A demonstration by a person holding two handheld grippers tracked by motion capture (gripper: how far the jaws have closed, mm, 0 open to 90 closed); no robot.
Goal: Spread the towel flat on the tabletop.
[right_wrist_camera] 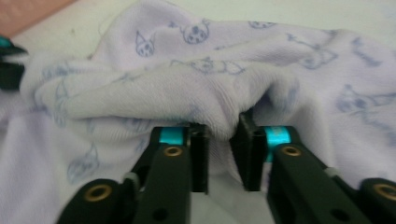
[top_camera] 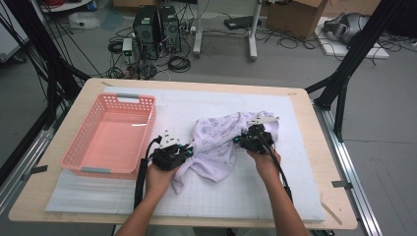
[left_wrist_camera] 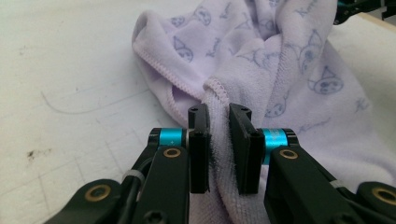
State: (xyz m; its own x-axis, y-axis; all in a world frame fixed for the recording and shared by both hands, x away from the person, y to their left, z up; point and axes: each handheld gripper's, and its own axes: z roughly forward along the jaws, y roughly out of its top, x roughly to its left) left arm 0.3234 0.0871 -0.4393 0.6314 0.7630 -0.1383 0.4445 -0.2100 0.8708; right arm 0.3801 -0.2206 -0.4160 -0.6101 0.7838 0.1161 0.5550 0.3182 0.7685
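Note:
A lilac towel (top_camera: 220,147) printed with small blue figures lies crumpled on the white gridded mat (top_camera: 255,189). My left gripper (top_camera: 189,149) is at the towel's left side, shut on a hemmed fold of the towel (left_wrist_camera: 280,60), which runs down between its pads (left_wrist_camera: 199,140). My right gripper (top_camera: 240,140) is at the towel's right side. In the right gripper view a bunched ridge of the towel (right_wrist_camera: 187,74) fills the gap at the jaw tips of that gripper (right_wrist_camera: 219,125) and touches both pads. The cloth sags between the two grippers.
A pink perforated basket (top_camera: 78,142) stands empty on the mat's left part, close to my left hand. The wooden table (top_camera: 314,147) ends just past the mat on every side. Computers, cables and black frame legs stand on the floor beyond.

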